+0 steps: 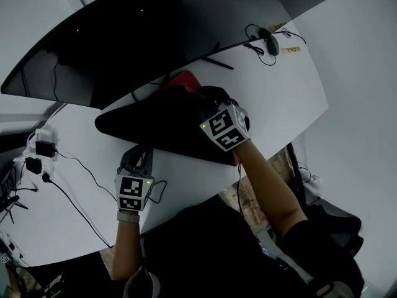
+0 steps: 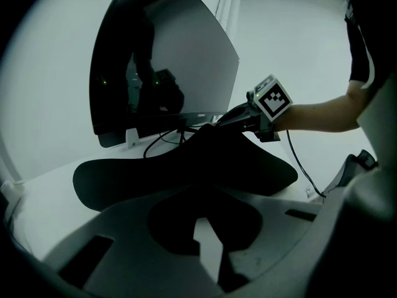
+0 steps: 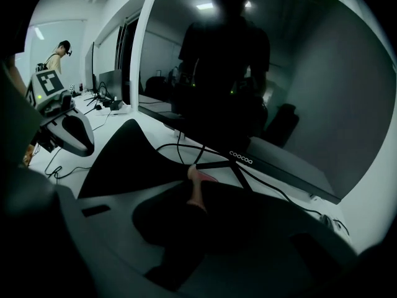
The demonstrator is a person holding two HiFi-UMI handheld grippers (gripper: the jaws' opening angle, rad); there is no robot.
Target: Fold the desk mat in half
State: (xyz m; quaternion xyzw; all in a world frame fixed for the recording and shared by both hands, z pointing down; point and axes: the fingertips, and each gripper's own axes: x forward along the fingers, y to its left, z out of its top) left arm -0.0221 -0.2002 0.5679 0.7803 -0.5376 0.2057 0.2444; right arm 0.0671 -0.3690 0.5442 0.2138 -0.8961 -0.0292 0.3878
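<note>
The right forearm reaches up from the lower right, wrist bent down, and the right claw [image 1: 208,98] points steeply down at the far side of the desk mat [image 1: 155,120]. Its jaws are nearly together, pinched on a raised edge of the mat. There the red underside [image 1: 183,79] shows, and the right gripper view shows a pink lip of that edge between the jaws.

The left forearm comes straight up from the bottom of the head view. The left claw [image 1: 139,155] sits lower, tilted down at the mat's near edge. In the left gripper view the black mat runs in between its jaws, which are closed on it, with a sliver of white counter [image 1: 282,98] showing below.

The mat lies mid-counter, humped up toward the right claw, with its left tip flat on the counter.

Behind it are the curved monitor [image 1: 111,48] and its stand legs [image 1: 217,61]. To the right the counter is bare up to its edge. A black cable [image 1: 77,198] trails left of the left claw, and the counter's front edge is just beside that wrist.
</note>
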